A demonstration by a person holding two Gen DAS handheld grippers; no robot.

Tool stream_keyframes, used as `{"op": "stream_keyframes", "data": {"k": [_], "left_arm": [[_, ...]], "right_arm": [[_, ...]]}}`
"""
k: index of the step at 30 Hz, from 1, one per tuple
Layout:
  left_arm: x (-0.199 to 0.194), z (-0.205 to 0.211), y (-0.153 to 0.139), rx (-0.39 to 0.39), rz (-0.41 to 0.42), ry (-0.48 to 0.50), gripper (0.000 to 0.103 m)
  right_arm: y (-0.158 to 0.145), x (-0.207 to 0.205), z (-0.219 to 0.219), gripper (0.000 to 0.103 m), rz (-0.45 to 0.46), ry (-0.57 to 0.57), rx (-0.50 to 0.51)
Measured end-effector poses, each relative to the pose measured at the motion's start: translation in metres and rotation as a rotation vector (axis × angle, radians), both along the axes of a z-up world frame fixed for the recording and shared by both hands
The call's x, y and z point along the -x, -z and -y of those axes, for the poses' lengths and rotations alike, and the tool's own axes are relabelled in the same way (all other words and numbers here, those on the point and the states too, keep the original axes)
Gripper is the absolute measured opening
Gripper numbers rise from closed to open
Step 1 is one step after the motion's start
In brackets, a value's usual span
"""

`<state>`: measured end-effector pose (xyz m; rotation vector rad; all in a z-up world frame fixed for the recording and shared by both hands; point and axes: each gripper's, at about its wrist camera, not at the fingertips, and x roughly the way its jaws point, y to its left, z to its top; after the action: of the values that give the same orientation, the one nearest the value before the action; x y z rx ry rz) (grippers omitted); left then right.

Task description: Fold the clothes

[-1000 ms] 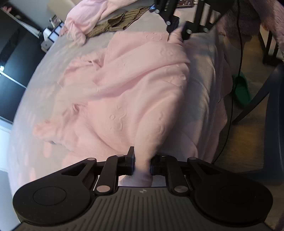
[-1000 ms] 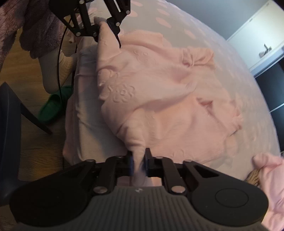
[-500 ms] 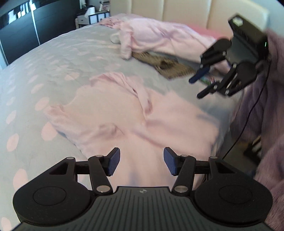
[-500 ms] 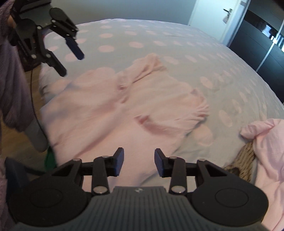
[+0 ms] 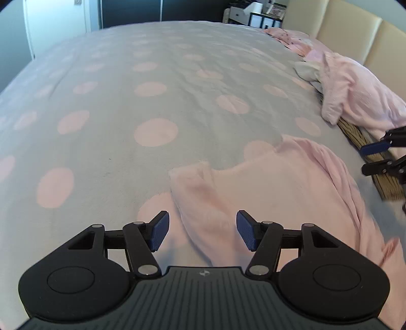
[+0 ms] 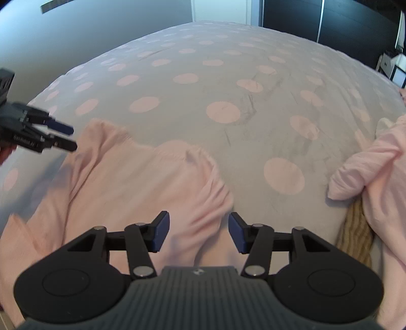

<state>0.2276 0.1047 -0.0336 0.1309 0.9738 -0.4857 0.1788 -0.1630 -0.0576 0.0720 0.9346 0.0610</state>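
Observation:
A pale pink top [image 5: 274, 193] lies spread on the grey bed cover with pink dots [image 5: 152, 88]. My left gripper [image 5: 202, 231] is open and empty, just above the garment's left sleeve end. My right gripper [image 6: 198, 232] is open and empty above the garment's [image 6: 132, 187] right side. The right gripper shows at the right edge of the left wrist view [image 5: 380, 157]. The left gripper shows at the left edge of the right wrist view [image 6: 61, 138].
More pink clothes [image 5: 355, 94] are piled by the beige headboard [image 5: 355, 33], over a brown knitted item [image 5: 380, 175]. They also show in the right wrist view [image 6: 380, 177]. Dark wardrobes [image 6: 291, 15] and a white door [image 5: 58, 22] stand beyond the bed.
Both grippers were shut on the pink top a second ago. They let go, opened, and moved forward over the garment, which now lies flatter on the bed.

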Motion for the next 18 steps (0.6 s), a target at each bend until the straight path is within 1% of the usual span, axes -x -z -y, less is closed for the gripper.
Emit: {"op": "stream_keyframes", "data": {"k": [3, 5, 6, 7, 8, 9, 11, 12, 13, 15, 18], "left_arm": [[-0.016, 0.005, 0.011, -0.032, 0.02, 0.004, 0.057], [-0.02, 0.006, 0.016, -0.035, 0.02, 0.01, 0.055], [-0.022, 0.006, 0.018, -0.034, 0.019, 0.015, 0.053], [-0.023, 0.007, 0.02, -0.033, 0.017, 0.019, 0.046], [-0.025, 0.007, 0.022, -0.033, 0.015, 0.024, 0.045], [-0.027, 0.007, 0.024, -0.032, 0.013, 0.028, 0.044], [-0.03, 0.008, 0.028, -0.03, 0.01, 0.037, 0.034], [-0.032, 0.009, 0.03, -0.029, 0.008, 0.042, 0.022], [-0.032, 0.01, 0.029, -0.023, 0.008, 0.046, 0.011], [-0.031, 0.014, 0.021, -0.001, 0.019, 0.063, 0.007], [-0.02, 0.018, -0.005, 0.034, 0.069, 0.09, 0.006]], "right_arm": [[0.016, -0.03, 0.014, 0.055, -0.011, 0.038, -0.049], [0.027, -0.045, 0.019, 0.055, -0.02, 0.052, -0.065], [0.033, -0.051, 0.021, 0.055, -0.027, 0.055, -0.068], [0.039, -0.057, 0.023, 0.055, -0.034, 0.053, -0.072], [0.043, -0.062, 0.024, 0.054, -0.038, 0.053, -0.085], [0.047, -0.066, 0.026, 0.05, -0.042, 0.052, -0.098], [0.053, -0.071, 0.027, 0.041, -0.047, 0.053, -0.124], [0.055, -0.074, 0.027, 0.024, -0.05, 0.053, -0.138], [0.057, -0.075, 0.025, 0.015, -0.057, 0.047, -0.151], [0.05, -0.074, 0.021, 0.012, -0.049, 0.038, -0.147], [0.021, -0.061, 0.015, 0.011, 0.018, 0.012, -0.143]]}}
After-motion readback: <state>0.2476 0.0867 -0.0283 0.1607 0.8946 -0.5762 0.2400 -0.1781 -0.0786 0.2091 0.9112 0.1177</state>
